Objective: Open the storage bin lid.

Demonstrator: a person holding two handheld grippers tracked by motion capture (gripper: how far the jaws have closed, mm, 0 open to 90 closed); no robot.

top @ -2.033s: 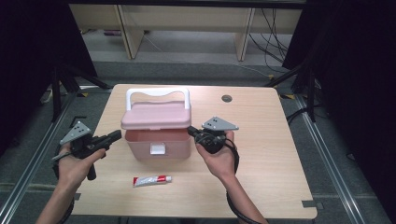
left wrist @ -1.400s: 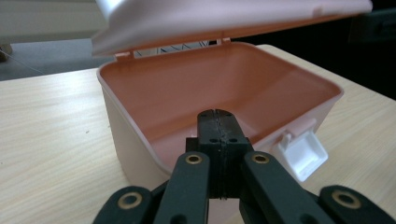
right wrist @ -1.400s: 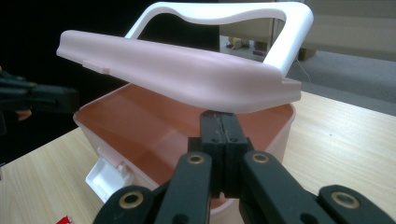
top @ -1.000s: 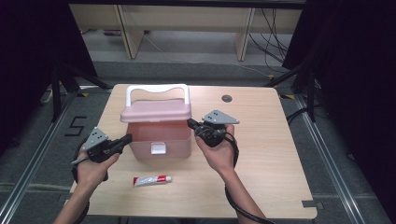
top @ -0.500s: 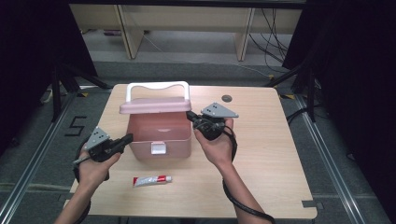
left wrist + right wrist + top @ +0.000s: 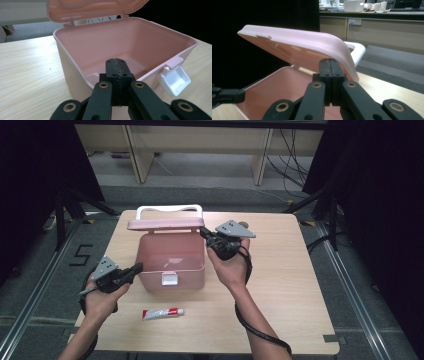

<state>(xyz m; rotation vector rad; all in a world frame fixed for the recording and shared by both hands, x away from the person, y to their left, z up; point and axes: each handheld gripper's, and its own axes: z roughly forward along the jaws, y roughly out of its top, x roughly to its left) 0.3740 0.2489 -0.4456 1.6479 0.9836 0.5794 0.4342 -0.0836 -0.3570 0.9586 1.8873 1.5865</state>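
Where the high view looks down on the wooden table (image 6: 280,285), the left gripper (image 6: 134,268) lies low near the table's left edge, its closed jaws at the lower left corner of the pink box (image 6: 172,257), which stands in the left half of the table, toward the far edge. That view cannot settle whether the tips touch the box; the left gripper view, looking along the left gripper (image 6: 117,65), shows the two jaws pressed flat together with nothing between them, right at the near rim of the box (image 6: 130,47), whose pink inside holds nothing in the part seen. It also shows the white latch (image 6: 175,79) hanging loose from the front wall, a detail that is small from above. In front of the box, near the table's near edge, lies a small white and red tube (image 6: 163,312). Further right, the pink lid (image 6: 166,224) with its white handle (image 6: 170,209) stands raised, hinged at the back. The right gripper (image 6: 205,233) is at the lid's right end; the right gripper view shows that gripper (image 6: 329,63) clenched on nothing, its tips under the edge of the lid (image 6: 294,41), and, at its lower left edge, the other gripper beyond the open box.
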